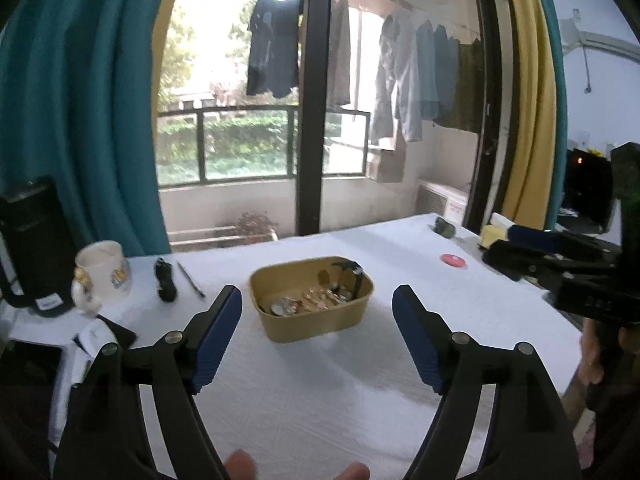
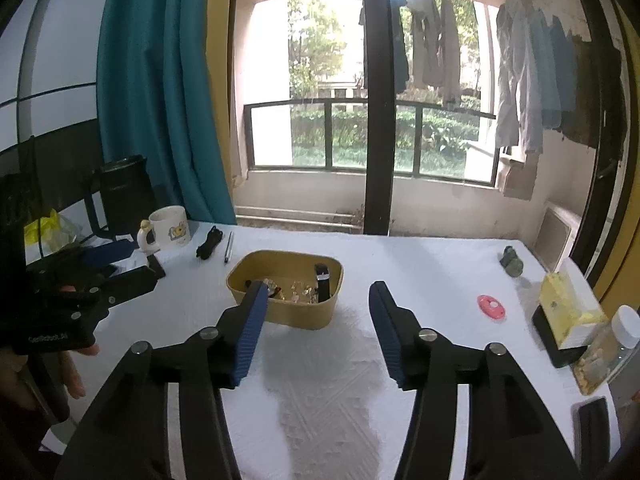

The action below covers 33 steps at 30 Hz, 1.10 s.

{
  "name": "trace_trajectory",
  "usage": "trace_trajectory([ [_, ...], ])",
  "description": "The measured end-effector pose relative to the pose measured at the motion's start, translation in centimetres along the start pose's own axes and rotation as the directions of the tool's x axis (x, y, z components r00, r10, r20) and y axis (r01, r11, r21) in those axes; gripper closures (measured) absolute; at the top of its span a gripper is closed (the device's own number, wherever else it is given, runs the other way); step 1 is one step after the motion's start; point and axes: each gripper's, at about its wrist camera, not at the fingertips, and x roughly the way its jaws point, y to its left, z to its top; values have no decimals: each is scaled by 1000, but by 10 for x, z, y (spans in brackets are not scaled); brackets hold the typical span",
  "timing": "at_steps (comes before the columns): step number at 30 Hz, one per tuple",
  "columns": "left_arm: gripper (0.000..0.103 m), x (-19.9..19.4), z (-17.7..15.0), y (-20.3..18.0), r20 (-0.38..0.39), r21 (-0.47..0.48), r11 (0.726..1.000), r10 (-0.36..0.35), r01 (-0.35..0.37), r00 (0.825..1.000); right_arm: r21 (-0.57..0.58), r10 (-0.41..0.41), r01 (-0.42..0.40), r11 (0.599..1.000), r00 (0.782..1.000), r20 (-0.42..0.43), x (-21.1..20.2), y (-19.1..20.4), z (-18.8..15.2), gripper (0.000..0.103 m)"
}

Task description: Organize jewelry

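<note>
A tan oval tray (image 1: 320, 326) sits on the white table and holds gold and silver jewelry pieces (image 1: 316, 298) and a black watch (image 1: 354, 276). It also shows in the right wrist view (image 2: 296, 314) with the watch (image 2: 323, 286) leaning on its right wall. My left gripper (image 1: 318, 298) is open and empty, above the table just in front of the tray. My right gripper (image 2: 320, 292) is open and empty, close to the tray's front right. The right gripper also shows at the right edge of the left wrist view (image 1: 560, 264).
A white mug (image 2: 170, 226), a black bundled cord (image 2: 209, 243) and a pen (image 2: 228, 247) lie left of the tray. A pink disc (image 2: 491, 306), a yellow box (image 2: 566, 312), a small dark object (image 2: 512, 262) and a clear jar (image 2: 608, 350) stand on the right.
</note>
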Motion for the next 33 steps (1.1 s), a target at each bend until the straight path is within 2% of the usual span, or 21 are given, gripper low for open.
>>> trace_trajectory([
  [2, 22, -5, 1, -1, 20, 2, 1000, 0, 0, 1000, 2, -7, 7, 1000, 1000, 14, -5, 0, 1, 42],
  [4, 22, -10, 2, -2, 40, 4, 1000, 3, -3, 999, 8, -12, 11, 1000, 1000, 29, -10, 0, 1, 40],
  [9, 22, -16, 4, 4, 65, -28, 1000, 13, -12, 998, 14, -18, 18, 1000, 999, 48, -15, -1, 3, 40],
  [33, 22, -18, 3, 1, 81, -10, 1000, 21, -20, 997, 20, -29, 28, 999, 999, 46, -17, -5, 0, 39],
])
